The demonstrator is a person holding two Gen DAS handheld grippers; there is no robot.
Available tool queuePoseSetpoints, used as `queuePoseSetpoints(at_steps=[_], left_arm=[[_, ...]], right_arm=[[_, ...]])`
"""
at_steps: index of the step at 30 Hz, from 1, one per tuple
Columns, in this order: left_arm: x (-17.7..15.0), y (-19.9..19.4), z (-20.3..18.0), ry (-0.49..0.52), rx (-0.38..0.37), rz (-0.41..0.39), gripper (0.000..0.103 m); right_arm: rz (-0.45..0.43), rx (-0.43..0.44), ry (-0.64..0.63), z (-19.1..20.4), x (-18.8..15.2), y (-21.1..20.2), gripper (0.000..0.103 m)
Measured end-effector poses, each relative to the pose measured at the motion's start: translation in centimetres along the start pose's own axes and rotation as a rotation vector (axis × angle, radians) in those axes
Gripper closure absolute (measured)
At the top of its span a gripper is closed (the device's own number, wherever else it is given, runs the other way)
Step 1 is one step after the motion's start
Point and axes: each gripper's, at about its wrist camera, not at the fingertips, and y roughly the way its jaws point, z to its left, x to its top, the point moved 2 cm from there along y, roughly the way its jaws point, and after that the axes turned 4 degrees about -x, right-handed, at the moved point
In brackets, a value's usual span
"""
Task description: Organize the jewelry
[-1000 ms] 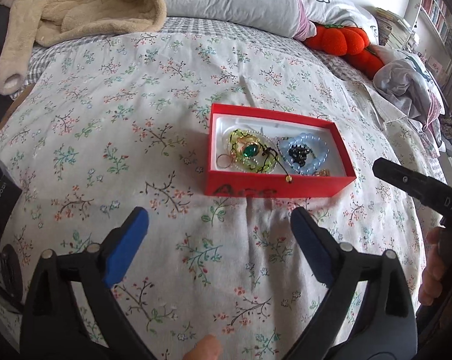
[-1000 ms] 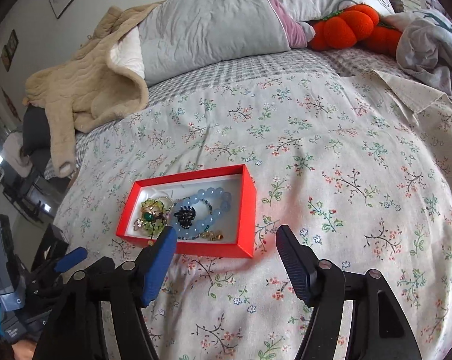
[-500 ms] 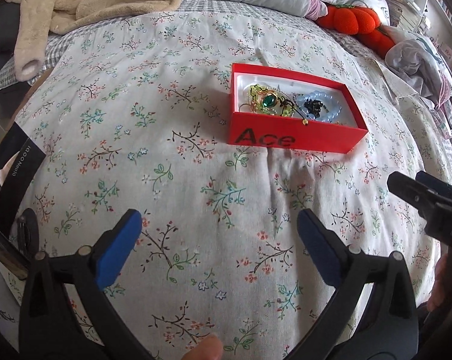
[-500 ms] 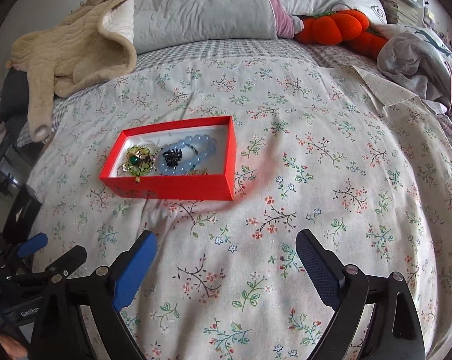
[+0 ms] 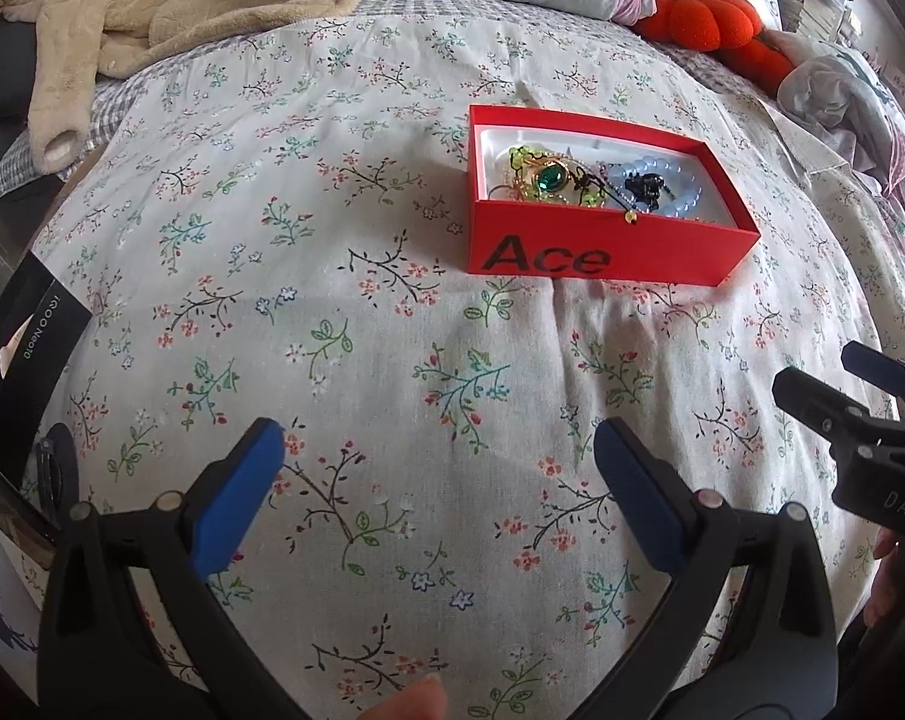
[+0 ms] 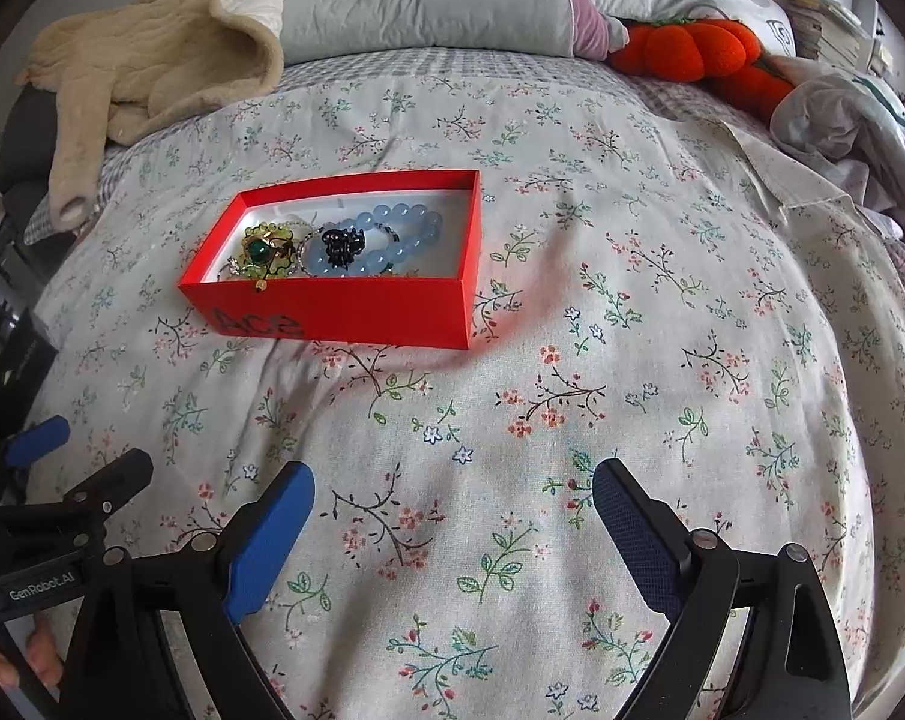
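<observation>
A red box (image 5: 596, 252) marked "Ace" sits on a floral bedspread (image 5: 392, 360), at about one o'clock from the left gripper (image 5: 437, 450) and eleven o'clock from the right gripper (image 6: 452, 498). Inside, a green-stone brooch (image 5: 548, 181), a blue bead bracelet (image 6: 386, 240) and a small black piece (image 6: 339, 243) lie tangled; finer pieces are hard to make out. Both grippers hover wide apart, holding nothing, with bare bedspread between them and the box. A black carton (image 5: 26, 354) is cut off at nine o'clock.

Floral bed (image 5: 392, 324); red box (image 5: 596, 246)
</observation>
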Motion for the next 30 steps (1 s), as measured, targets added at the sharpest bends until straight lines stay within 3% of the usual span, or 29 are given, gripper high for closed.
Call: queuePoseSetpoints(at_steps=[30], left_arm=[[0.3,0.0,-1.8,0.034,0.000,-0.027,0.001]], right_arm=[[0.011,-0.020,-0.001,0.2,-0.2,0.3,0.008]])
